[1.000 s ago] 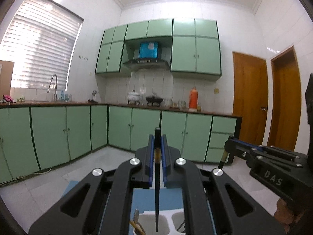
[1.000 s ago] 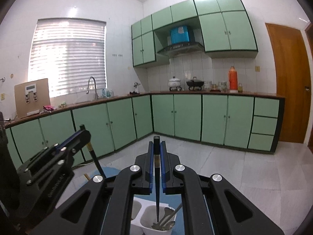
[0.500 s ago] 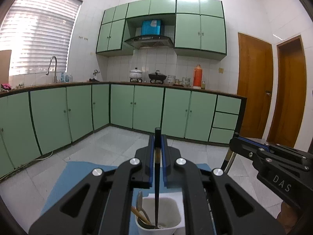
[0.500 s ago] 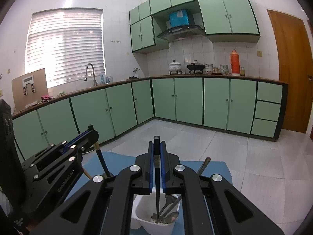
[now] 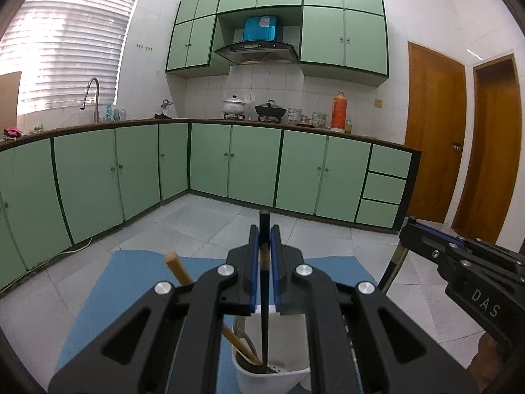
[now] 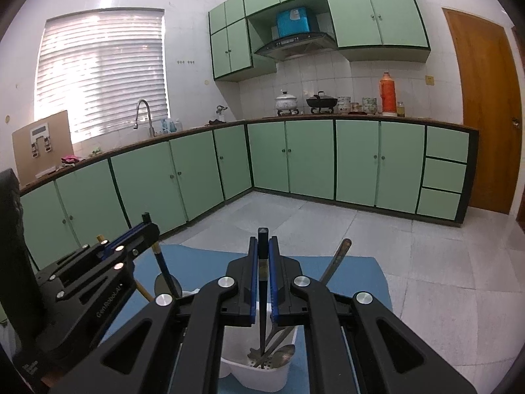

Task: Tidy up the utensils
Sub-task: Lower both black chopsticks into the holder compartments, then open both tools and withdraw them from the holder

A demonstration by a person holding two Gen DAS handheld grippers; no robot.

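Green cabinets (image 5: 252,164) line two walls across each frame's middle, above pale floor tiles. Low centre, a blue mat (image 6: 203,266) carries a white two-compartment caddy (image 6: 259,376). Two grippers: the left gripper (image 5: 264,252) and right gripper (image 6: 263,252) each have fingers pinching one black chopstick (image 5: 264,328) (image 6: 262,321), tips inside separate compartments among wooden and metal utensils.

Utensil holder (image 6: 262,376) on the mat (image 6: 203,262), cabinets (image 6: 311,161) behind.
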